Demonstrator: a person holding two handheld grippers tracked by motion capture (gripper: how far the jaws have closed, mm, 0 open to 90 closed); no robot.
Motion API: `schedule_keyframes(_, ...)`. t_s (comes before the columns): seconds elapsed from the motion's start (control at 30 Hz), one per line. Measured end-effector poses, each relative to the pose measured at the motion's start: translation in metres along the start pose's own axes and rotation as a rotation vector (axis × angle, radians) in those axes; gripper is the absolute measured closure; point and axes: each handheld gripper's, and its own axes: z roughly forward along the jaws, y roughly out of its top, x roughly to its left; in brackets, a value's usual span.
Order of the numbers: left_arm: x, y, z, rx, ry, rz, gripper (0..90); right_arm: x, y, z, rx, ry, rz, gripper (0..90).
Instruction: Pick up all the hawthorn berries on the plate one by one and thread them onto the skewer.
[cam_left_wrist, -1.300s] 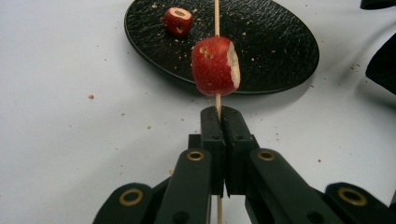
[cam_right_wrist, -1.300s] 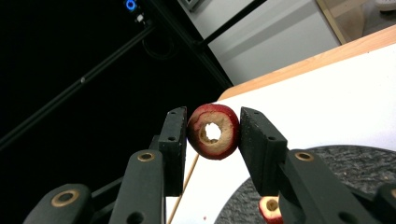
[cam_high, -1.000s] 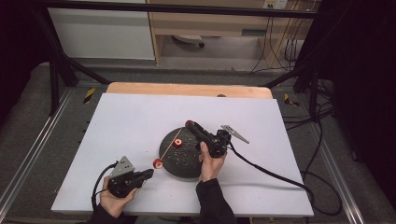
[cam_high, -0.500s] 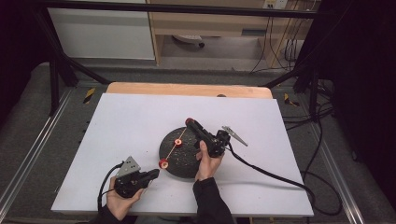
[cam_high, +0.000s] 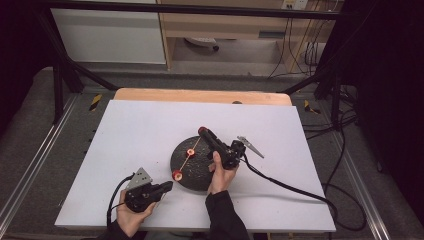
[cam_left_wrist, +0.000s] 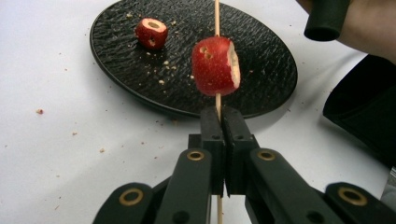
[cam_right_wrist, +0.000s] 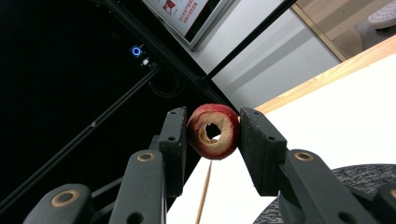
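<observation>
Threading cored red fruit pieces onto a wooden skewer (cam_high: 191, 151), done over the black plate (cam_high: 200, 177) which I use as landmark. Left gripper (cam_high: 167, 187) sits just off the plate's near-left rim, jaws clamped tight on the skewer's near end; in the left gripper view the stick (cam_left_wrist: 217, 100) runs up between the closed pads and out over the plate. One fruit piece (cam_left_wrist: 215, 66) already on the skewer, close to the left jaws, hanging above the plate's near rim. A second red piece (cam_left_wrist: 152, 32) shows farther along; from above it looks to be on the stick's line over the plate's middle, but the left gripper view suggests it lies on the plate, cannot tell which. Crumbs scattered on the plate and on the white table (cam_high: 125, 140) beside it.

Right gripper (cam_high: 202, 131) is over the plate's far rim, raised, jaws closed on a cored fruit ring (cam_right_wrist: 214, 131), hole facing the camera. Skewer tip (cam_right_wrist: 203, 198) sits just below the ring in that view, not yet through the hole.

Step in hand, by my read: lining up the held ring with the free skewer tip. Next move calls for bringing the hole square onto the tip, then sliding the ring down the stick toward the plate while the left keeps the skewer steady; off-centre aim could split the ring or bend the thin stick
</observation>
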Motion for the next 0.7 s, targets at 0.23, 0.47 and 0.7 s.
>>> schedule_keyframes(0.23, -0.0012, 0.0005, 0.0018, -0.009, -0.004, -0.02, 88.4, -0.0004, -0.0016, 0.0001, 0.001, 0.005, 0.005, 63.3)
schedule_keyframes(0.47, -0.0046, 0.0019, 0.0042, -0.025, -0.002, -0.04, 88.4, -0.0012, -0.0047, 0.0, 0.001, 0.009, 0.016, 63.3)
schedule_keyframes(0.7, -0.0092, 0.0061, 0.006, -0.043, 0.016, -0.051, 88.4, -0.0012, -0.0064, -0.0001, -0.001, 0.015, 0.025, 63.3)
